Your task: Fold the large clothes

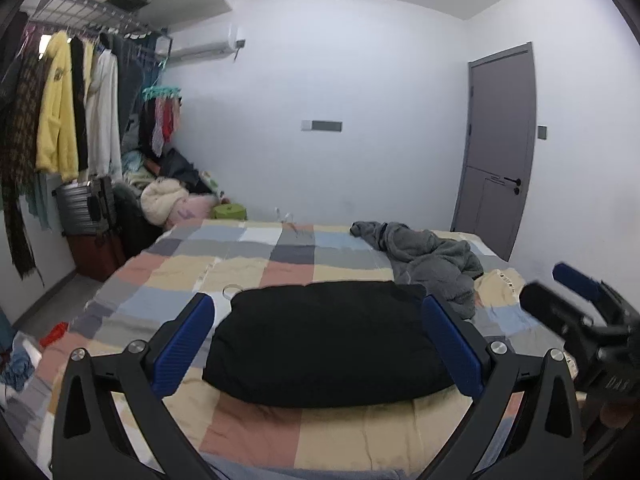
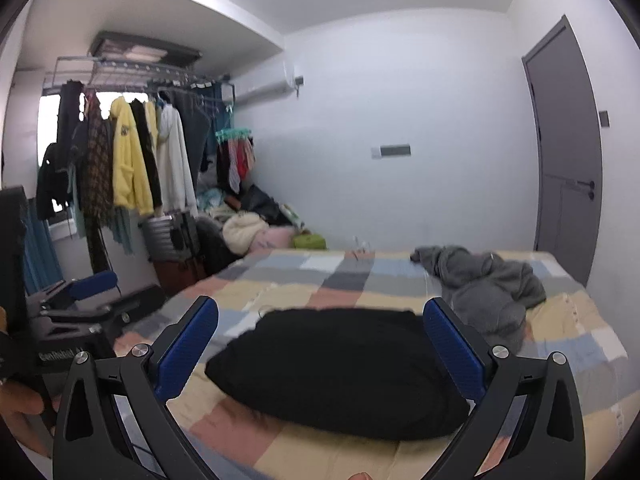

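Black garment (image 1: 328, 340): folded, flat on the checked bed (image 1: 280, 440). Left gripper (image 1: 318, 342) and right gripper (image 2: 320, 350) above its near edge, jaws spread, holding nothing. Beyond it: crumpled grey garment (image 1: 432, 262), clothes rack (image 1: 80, 100), grey door (image 1: 500, 148). Right view blurred.

The near edge of the black folded garment (image 1: 328, 344) is partly covered by the blue pads of the left tool (image 1: 319, 340); its underside is not visible. In the right wrist view, the same garment (image 2: 340, 372) is motion-blurred, and its far edge has no sharp outline. The right tool (image 1: 576, 312), to the right of the left tool, is blurred and cut off by the frame edge; its jaw spacing cannot be read there. The crumpled grey fleece garment (image 2: 484, 284) beyond the right tool's right finger hides the checked bed cover (image 2: 320, 276) beneath it.
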### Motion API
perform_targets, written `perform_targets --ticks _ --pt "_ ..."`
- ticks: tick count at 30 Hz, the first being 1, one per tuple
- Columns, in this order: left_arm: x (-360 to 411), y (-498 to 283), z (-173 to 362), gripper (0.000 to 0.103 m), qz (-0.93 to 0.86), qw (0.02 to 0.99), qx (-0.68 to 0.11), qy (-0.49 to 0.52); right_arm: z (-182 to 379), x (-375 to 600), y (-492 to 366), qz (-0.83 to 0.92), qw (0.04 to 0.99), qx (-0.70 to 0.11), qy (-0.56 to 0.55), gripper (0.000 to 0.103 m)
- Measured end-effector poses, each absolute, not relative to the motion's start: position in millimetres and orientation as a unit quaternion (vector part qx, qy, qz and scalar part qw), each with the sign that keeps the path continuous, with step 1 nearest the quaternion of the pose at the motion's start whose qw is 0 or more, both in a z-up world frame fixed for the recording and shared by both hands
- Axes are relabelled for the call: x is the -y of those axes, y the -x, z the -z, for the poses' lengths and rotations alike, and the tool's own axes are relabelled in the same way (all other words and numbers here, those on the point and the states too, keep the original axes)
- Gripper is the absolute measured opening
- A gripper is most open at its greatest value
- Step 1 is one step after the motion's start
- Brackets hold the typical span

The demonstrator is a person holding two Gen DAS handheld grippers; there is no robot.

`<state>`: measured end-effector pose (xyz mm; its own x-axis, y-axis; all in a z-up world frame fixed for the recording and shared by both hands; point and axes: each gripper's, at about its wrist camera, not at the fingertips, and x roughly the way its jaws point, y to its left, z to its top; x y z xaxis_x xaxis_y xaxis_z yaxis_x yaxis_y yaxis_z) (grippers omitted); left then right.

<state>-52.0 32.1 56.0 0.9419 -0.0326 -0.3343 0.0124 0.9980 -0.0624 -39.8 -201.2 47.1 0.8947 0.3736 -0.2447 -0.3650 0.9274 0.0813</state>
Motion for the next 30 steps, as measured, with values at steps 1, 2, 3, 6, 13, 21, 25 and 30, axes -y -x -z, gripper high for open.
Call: perform_targets --ticks 1,2,3,6,13,21,25,30 --pt "-31.9 51.8 -52.9 0.103 0.007 0.985 -0.172 0.031 -42.0 200.7 38.5 -0.187 0.973 -0.136 -0.018 0.103" --pt "-31.9 51.6 -48.9 0.103 -0.002 0.984 -0.176 0.035 -38.0 200.8 38.2 -0.185 0.972 -0.142 -0.019 0.103" --pt "-31.4 49.6 -44.1 0.103 -0.015 0.983 -0.181 0.034 -33.4 201.2 36.5 -0.182 0.972 -0.148 -0.021 0.103" --pt "-25.0 46.7 -32.0 0.103 -0.031 0.980 -0.194 0.023 -19.4 206.1 33.6 -0.166 0.972 -0.163 -0.029 0.103" --pt "-26.1 39.3 -9.2 0.103 -0.011 0.973 -0.224 0.050 3.5 215.2 29.8 -0.146 0.971 -0.188 -0.037 0.103" --pt "-26.5 32.3 5.8 0.103 -0.022 0.968 -0.245 0.049 14.8 213.0 24.8 -0.136 0.969 -0.203 -0.026 0.103" --pt "-26.7 29.6 9.0 0.103 -0.014 0.966 -0.251 0.057 14.7 211.6 25.7 -0.135 0.969 -0.206 -0.025 0.103" --pt "-27.8 26.5 12.7 0.103 -0.019 0.965 -0.256 0.052 12.1 212.8 27.1 -0.119 0.971 -0.207 -0.027 0.103"
